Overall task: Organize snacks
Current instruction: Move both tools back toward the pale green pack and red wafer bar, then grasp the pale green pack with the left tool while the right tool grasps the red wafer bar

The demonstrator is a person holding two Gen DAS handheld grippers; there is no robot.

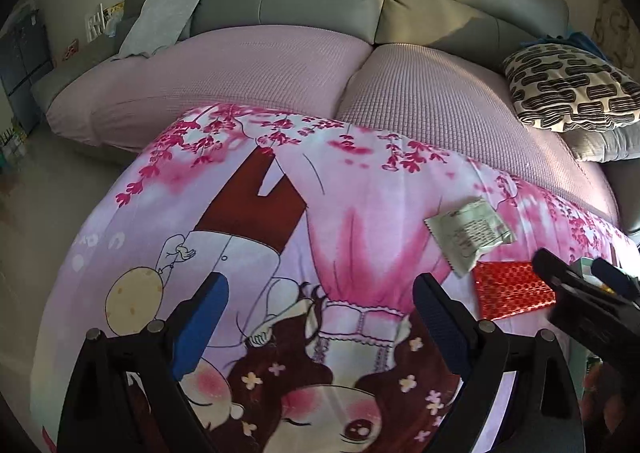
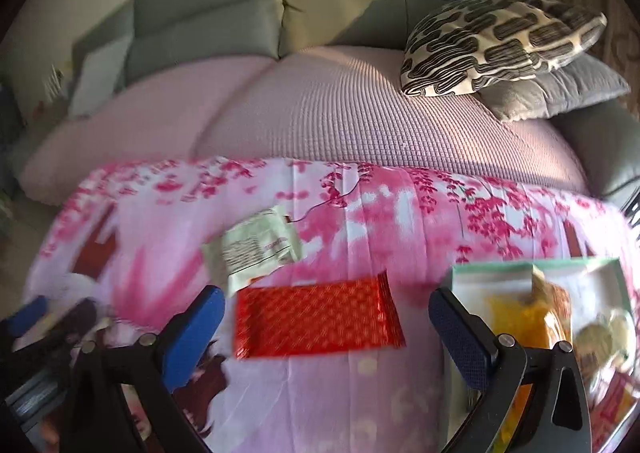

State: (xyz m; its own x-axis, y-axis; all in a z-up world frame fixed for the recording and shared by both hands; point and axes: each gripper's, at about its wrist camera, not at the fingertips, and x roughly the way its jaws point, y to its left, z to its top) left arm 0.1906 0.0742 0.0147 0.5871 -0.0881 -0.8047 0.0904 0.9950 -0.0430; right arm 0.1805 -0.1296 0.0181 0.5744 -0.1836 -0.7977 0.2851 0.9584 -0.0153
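Right wrist: shiny red packet (image 2: 316, 317) lies flat; both hand-held grippers (image 2: 324, 329) gape empty

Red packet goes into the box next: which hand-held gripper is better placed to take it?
Right. The right hand-held gripper is open with the red packet lying between its fingers, and the box sits just beside it. The left hand-held gripper is open over bare cloth, farther from the packet.

Both wrists: low, close, sofa-facing.
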